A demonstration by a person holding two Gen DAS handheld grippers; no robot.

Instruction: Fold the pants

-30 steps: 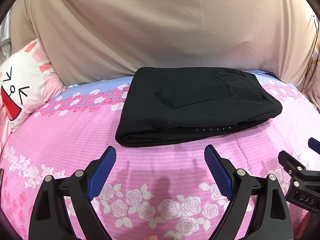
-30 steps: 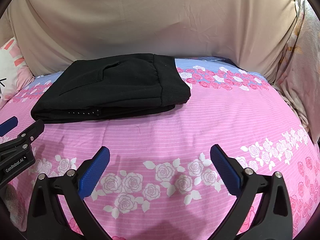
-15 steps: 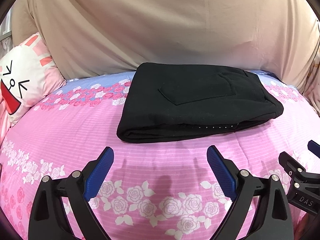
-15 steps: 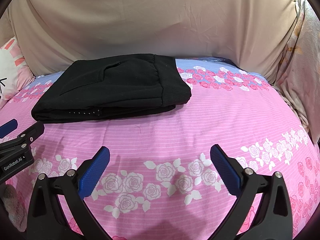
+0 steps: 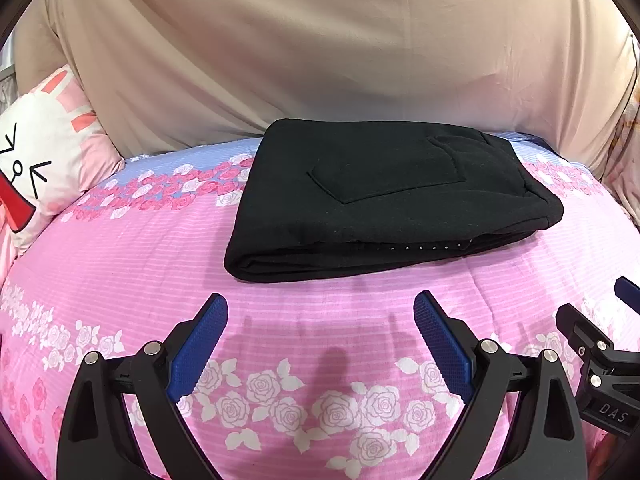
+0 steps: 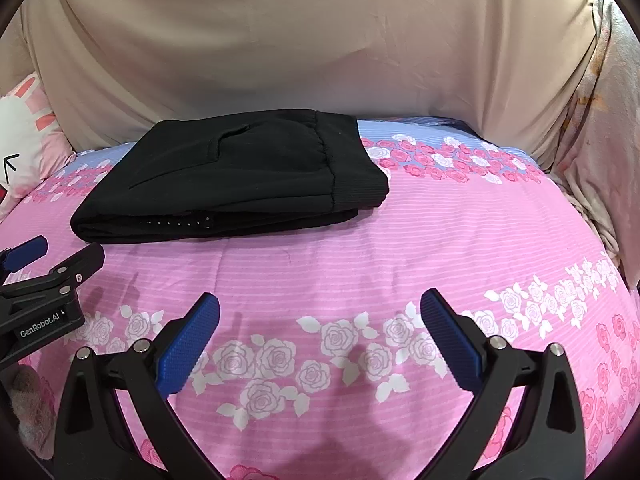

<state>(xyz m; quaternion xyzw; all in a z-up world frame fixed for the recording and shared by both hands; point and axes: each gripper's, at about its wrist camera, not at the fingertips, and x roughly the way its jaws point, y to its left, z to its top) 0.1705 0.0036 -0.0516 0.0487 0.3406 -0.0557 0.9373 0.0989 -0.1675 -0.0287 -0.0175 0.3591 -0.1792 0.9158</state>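
Observation:
The black pants (image 5: pixel 384 196) lie folded into a compact rectangle on the pink floral bedspread (image 5: pixel 120 264), a back pocket facing up. In the right wrist view the pants (image 6: pixel 240 176) sit at the upper left with the ribbed waistband on the right. My left gripper (image 5: pixel 320 312) is open and empty, hovering above the bedspread in front of the pants. My right gripper (image 6: pixel 320 308) is open and empty, in front of and to the right of the pants. Neither touches the pants. Each gripper shows at the edge of the other's view.
A white and pink cartoon pillow (image 5: pixel 36 168) lies at the far left. A beige sheet (image 5: pixel 320 48) hangs behind the bed. Crumpled light fabric (image 6: pixel 592 128) lies at the right edge of the bed.
Both grippers stay open and empty. The left wrist view has drifted slightly, with the pants a little higher in frame. The right view is nearly unchanged.

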